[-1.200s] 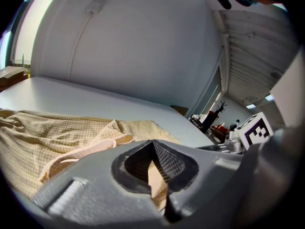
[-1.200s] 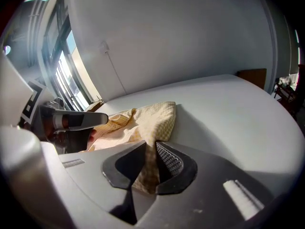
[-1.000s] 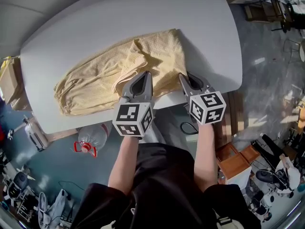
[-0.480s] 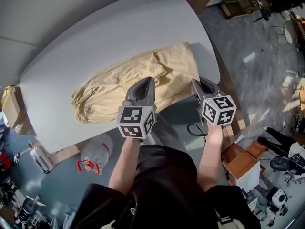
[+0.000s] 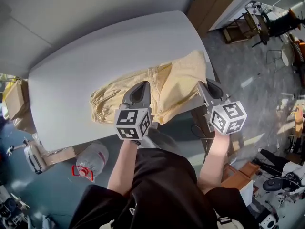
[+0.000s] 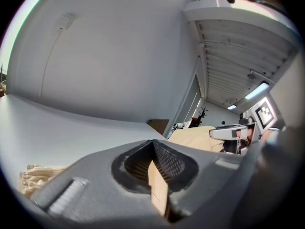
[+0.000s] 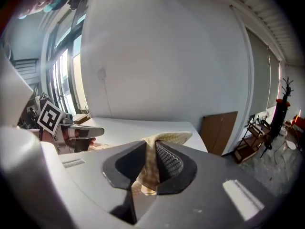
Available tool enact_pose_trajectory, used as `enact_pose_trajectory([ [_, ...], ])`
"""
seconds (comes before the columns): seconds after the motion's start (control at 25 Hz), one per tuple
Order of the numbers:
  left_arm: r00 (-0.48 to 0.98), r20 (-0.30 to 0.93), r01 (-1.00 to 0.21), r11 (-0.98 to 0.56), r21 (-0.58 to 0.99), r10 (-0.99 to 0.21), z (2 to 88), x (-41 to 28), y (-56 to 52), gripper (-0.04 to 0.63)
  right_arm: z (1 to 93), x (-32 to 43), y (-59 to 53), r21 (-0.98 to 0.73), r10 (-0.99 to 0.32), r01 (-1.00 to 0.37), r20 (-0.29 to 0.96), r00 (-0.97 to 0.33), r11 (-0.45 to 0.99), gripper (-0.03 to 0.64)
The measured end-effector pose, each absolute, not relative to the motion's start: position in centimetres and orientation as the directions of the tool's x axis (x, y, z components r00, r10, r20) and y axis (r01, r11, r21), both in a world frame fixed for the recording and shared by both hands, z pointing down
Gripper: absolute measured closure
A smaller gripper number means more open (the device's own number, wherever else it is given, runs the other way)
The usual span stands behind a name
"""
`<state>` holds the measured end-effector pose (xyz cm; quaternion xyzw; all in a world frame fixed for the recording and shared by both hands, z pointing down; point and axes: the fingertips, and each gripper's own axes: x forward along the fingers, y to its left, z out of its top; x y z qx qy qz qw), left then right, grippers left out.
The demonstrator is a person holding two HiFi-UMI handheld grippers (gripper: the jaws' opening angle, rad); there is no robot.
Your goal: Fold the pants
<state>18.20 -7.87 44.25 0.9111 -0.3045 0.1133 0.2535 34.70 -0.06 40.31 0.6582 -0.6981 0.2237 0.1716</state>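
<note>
On the right half of the white worktop (image 5: pixel 86 56), the yellow pants (image 5: pixel 176 80) are laid lengthwise, with a crumpled end to the left. Their near edge is held up off the surface between the two grippers. The fingers (image 6: pixel 172 162) of the left gripper (image 5: pixel 144 85) are closed on a thin fold of the cloth. The fingers (image 7: pixel 167 162) of the right gripper (image 5: pixel 203 85) are nearly pressed together, and a bunch of the same cloth is pinched between them.
</note>
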Motion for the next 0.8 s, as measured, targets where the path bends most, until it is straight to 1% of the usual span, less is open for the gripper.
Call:
enact_pose_trajectory([
  [0.2, 0.764, 0.306, -0.645, -0.663, 0.382, -0.568, 41.4, 14.8, -9.9, 0.592, 36.0, 30.7, -3.0, 0.002, -0.857, -0.986, 0.496, -0.141, 0.164, 0.557],
  [0.44, 0.698, 0.257, -0.711, -0.606, 0.357, -0.668, 38.5, 8.7, -12.1, 0.592, 33.6, 22.5, -6.7, 0.082, -0.829, -0.926, 0.479, -0.289, 0.370, 0.557],
  [0.6, 0.630, 0.251, -0.768, -0.541, 0.342, -0.735, 37.5, 3.8, -13.2, 0.592, 33.6, 15.9, -8.7, 0.084, -0.761, -0.849, 0.496, -0.418, 0.522, 0.557],
  [0.8, 0.538, 0.270, -0.830, -0.446, 0.335, -0.799, 37.9, -2.8, -13.8, 0.592, 35.5, 7.9, -10.6, 0.071, -0.663, -0.746, 0.518, -0.540, 0.662, 0.557],
])
